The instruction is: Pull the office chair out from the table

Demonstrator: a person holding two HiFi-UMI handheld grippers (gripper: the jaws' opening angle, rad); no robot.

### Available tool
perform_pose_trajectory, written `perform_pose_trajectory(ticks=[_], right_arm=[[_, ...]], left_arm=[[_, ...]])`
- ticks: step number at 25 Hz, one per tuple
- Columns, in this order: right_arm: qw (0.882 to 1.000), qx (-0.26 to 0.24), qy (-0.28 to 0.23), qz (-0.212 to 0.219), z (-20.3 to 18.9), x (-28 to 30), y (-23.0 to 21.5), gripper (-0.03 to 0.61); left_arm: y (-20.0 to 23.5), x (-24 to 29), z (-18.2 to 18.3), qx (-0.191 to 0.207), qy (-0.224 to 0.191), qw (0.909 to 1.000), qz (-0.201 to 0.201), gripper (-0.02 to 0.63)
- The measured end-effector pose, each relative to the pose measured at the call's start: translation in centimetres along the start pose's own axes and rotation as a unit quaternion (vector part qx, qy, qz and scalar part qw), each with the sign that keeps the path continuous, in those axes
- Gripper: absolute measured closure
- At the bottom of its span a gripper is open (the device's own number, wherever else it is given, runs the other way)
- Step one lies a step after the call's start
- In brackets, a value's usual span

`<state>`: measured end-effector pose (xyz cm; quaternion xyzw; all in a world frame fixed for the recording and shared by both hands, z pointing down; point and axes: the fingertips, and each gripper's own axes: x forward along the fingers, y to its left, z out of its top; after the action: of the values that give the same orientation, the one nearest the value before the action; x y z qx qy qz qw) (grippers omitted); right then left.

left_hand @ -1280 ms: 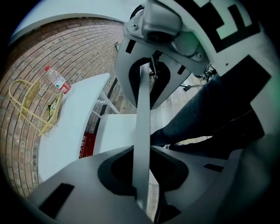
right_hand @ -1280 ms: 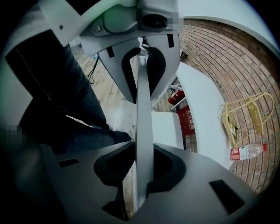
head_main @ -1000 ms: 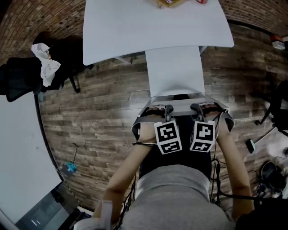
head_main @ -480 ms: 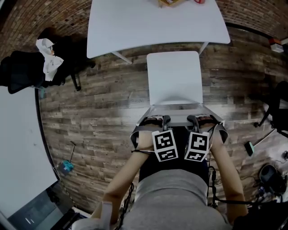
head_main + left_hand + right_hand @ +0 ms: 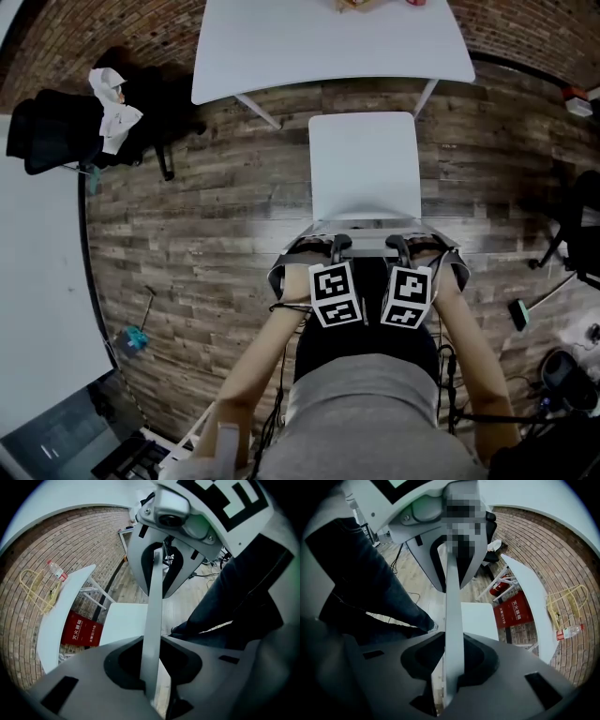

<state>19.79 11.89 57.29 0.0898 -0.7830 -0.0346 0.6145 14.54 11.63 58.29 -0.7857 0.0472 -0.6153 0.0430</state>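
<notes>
- My left tongs (image 5: 335, 250) are clenched on the top edge of the backrest (image 5: 366, 231). In the left gripper view that thin pale edge runs straight through between the jaws, and both press on it.
- My right tongs (image 5: 397, 247) grasp the same edge just beside the left ones. The right gripper view shows the jaws pressed on it from both sides.
- Both tongs point steeply down, their marker cubes turned up toward me.
- The chair (image 5: 364, 164) stands right in front of me, with my legs in dark jeans behind its backrest.
- Its white seat lies wholly clear of the table (image 5: 328, 47), and a strip of wood floor (image 5: 206, 234) shows between the seat's far edge and the table's near edge.
- The seat is lined up between the table's two slanted legs.
- On the table's far side lie a bottle (image 5: 56, 570) and a yellow thing (image 5: 35, 590) that I cannot make out.
- A red sign (image 5: 82, 631) sits low by the brick wall beyond the table.
- Off to my left a black chair (image 5: 56, 131) carries a white cloth (image 5: 112, 103), near a second white table (image 5: 37, 281).
</notes>
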Motion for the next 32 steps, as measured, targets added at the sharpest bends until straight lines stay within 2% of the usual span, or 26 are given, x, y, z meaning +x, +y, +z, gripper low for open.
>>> perform_pose_trajectory(ticks=[4,7,9,11,14,17,18,20,22,24,26,28,30,32], right_arm=[[1.000,0.002,-0.006,-0.012,-0.1,0.0,-0.2,0.485],[0.999,-0.003,-0.013,-0.034,-0.2,0.3,-0.2,0.448],[0.999,0.003,-0.029,-0.032,0.4,0.0,0.1,0.400],[0.998,0.021,-0.055,-0.023,1.5,-0.8,0.3,0.402],[0.993,0.054,-0.101,-0.017,3.1,-2.7,-0.3,0.401],[0.979,0.119,-0.163,-0.009,4.5,-5.6,-1.9,0.402],[0.970,0.151,-0.190,-0.010,4.8,-6.7,-2.8,0.402],[0.944,0.221,-0.243,-0.030,5.2,-9.2,-5.1,0.413],[0.908,0.288,-0.294,-0.073,5.4,-11.7,-7.9,0.482],[0.868,0.339,-0.340,-0.127,5.3,-13.8,-10.4,0.541],[0.831,0.374,-0.375,-0.171,5.0,-15.3,-12.0,0.548],[0.798,0.403,-0.400,-0.200,4.8,-16.6,-12.9,0.548],[0.770,0.428,-0.417,-0.225,4.6,-17.8,-13.5,0.548],[0.749,0.441,-0.430,-0.244,4.4,-18.5,-13.9,0.552]], left_arm=[[0.2,-0.2,0.3,-0.004,-0.019,0.9997,0.017,0.518],[0.2,-0.6,1.1,-0.016,-0.054,0.9981,0.023,0.467],[0.1,-1.3,1.8,-0.026,-0.077,0.9966,0.018,0.433],[0.3,-2.3,2.6,-0.041,-0.105,0.9935,0.019,0.430],[1.1,-4.3,3.6,-0.085,-0.155,0.9841,0.018,0.430],[2.9,-7.3,4.5,-0.145,-0.215,0.9655,0.024,0.430],[3.8,-8.6,4.9,-0.163,-0.239,0.9565,0.035,0.431],[6.0,-11.2,5.6,-0.198,-0.286,0.9351,0.066,0.439],[8.1,-13.5,6.0,-0.229,-0.326,0.9115,0.102,0.446],[9.9,-15.5,6.5,-0.252,-0.356,0.8889,0.141,0.474],[11.2,-17.1,7.2,-0.267,-0.378,0.8692,0.174,0.521],[12.1,-18.5,7.9,-0.285,-0.402,0.8494,0.190,0.558],[12.8,-19.4,8.3,-0.307,-0.423,0.8297,0.196,0.578],[13.4,-19.9,8.2,-0.330,-0.432,0.8127,0.209,0.583]])
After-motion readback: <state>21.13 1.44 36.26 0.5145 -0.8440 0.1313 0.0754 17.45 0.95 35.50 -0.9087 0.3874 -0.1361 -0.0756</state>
